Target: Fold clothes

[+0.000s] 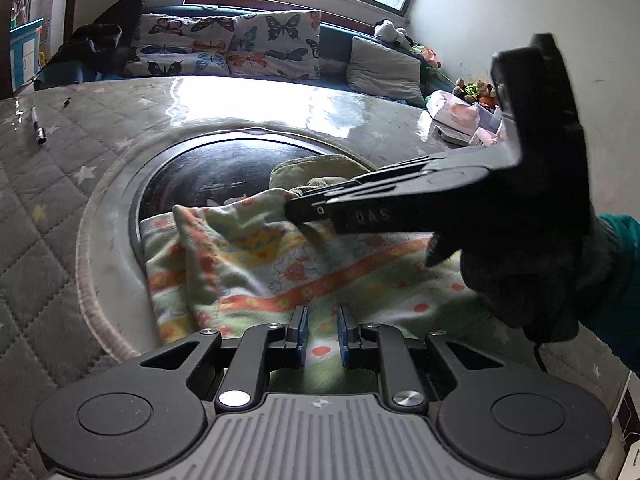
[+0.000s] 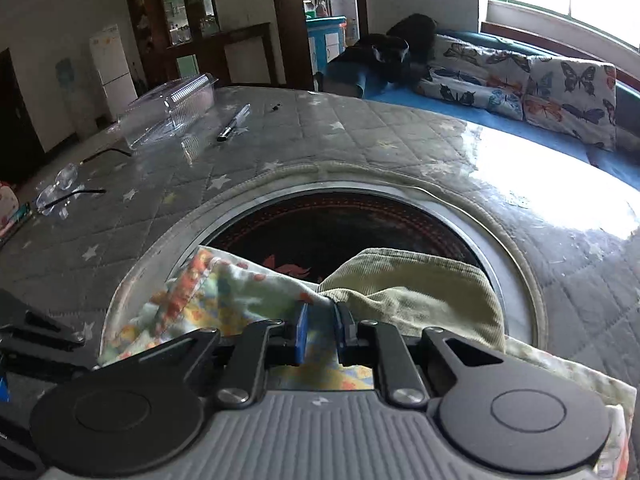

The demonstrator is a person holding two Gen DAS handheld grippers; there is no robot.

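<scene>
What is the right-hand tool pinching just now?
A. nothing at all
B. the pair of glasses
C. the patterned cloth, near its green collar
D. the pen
C: in the right wrist view the right gripper is shut on a bunched edge of the patterned cloth, beside its green collar; the pen and glasses lie untouched on the table.

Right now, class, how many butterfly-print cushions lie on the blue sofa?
2: left butterfly-print cushion beside the dark bundle, right butterfly-print cushion nearer the plain grey cushion. More may be hidden.
</scene>
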